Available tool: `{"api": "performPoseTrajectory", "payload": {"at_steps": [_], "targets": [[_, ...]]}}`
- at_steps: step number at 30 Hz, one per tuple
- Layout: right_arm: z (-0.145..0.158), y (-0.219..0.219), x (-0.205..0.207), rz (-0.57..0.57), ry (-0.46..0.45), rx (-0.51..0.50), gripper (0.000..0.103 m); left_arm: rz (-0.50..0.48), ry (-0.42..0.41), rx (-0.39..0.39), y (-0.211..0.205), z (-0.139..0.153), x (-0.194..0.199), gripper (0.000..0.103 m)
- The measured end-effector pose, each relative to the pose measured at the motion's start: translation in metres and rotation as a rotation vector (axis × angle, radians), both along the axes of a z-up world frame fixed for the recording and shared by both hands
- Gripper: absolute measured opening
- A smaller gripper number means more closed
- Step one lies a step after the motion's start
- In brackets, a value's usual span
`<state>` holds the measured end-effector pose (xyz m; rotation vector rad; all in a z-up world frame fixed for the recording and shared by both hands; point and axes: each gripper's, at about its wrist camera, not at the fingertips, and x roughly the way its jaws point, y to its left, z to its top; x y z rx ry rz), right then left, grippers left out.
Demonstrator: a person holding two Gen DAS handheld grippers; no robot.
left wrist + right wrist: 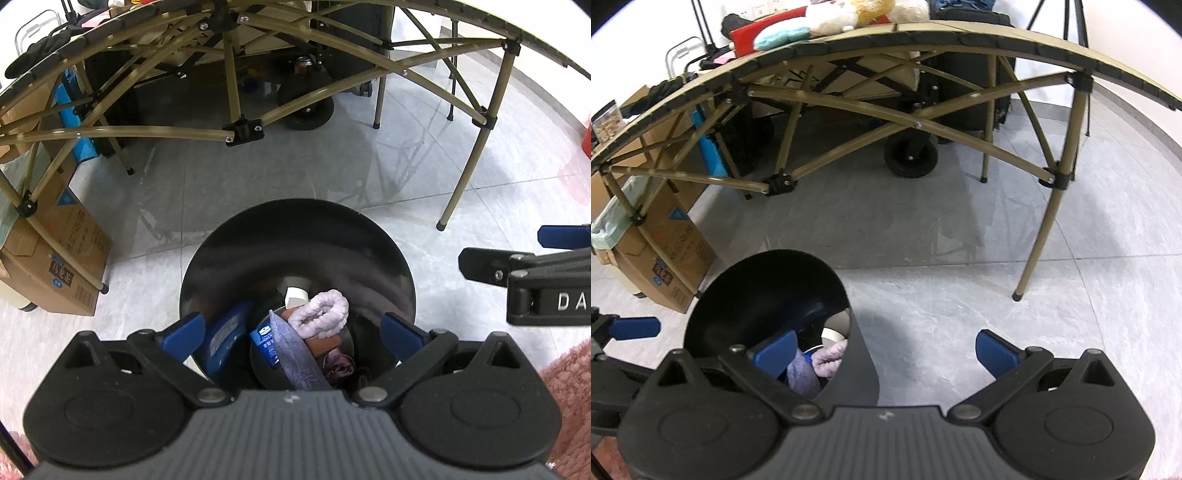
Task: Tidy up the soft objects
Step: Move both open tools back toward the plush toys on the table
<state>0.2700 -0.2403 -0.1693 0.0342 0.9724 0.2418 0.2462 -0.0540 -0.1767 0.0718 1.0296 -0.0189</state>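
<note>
We hold left gripper [291, 334] wide, empty, over tall black round bin [388, 236]; fluffy lilac scrunchie [319, 314] lies inside at 12 o'clock w/ other soft items. Right gripper [884, 356] wide, empty, beside bin at 3 o'clock, clear.

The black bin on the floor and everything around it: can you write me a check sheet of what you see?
Surface: grey tiled floor; a pink rug at the near edge.
Job's things: black bin stands upright on the floor; inside lie a fluffy lilac band, a purple cloth and a blue packet. Plush toys sit on the folding table.
Clutter: cardboard boxes beside the table legs; a wheeled cart behind.
Grippers: left gripper open over the bin's mouth, holding nothing; right gripper open beside the bin, holding nothing.
Cables: nothing seen.
Surroundings: white wall, a tripod at the back.
</note>
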Motion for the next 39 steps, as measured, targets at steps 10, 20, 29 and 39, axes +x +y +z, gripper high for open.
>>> {"api": "performPoseTrajectory", "payload": {"at_steps": [10, 20, 29, 39], "targets": [[0.039, 0.002, -0.005, 0.015, -0.133, 0.083, 0.103, 0.113, -0.151, -0.047, 0.032, 0.049, -0.006, 0.103], [0.110, 0.003, 0.005, 0.036, -0.380, 0.217, 0.103, 0.182, -0.375, -0.076, 0.058, 0.116, -0.012, 0.103], [0.155, 0.022, 0.053, 0.034, -0.511, 0.225, 0.103, 0.214, -0.520, -0.090, 0.068, 0.169, 0.026, 0.103], [0.164, 0.045, 0.141, -0.042, -0.520, 0.217, 0.103, 0.300, -0.605, -0.062, 0.082, 0.194, 0.098, 0.103]]}}
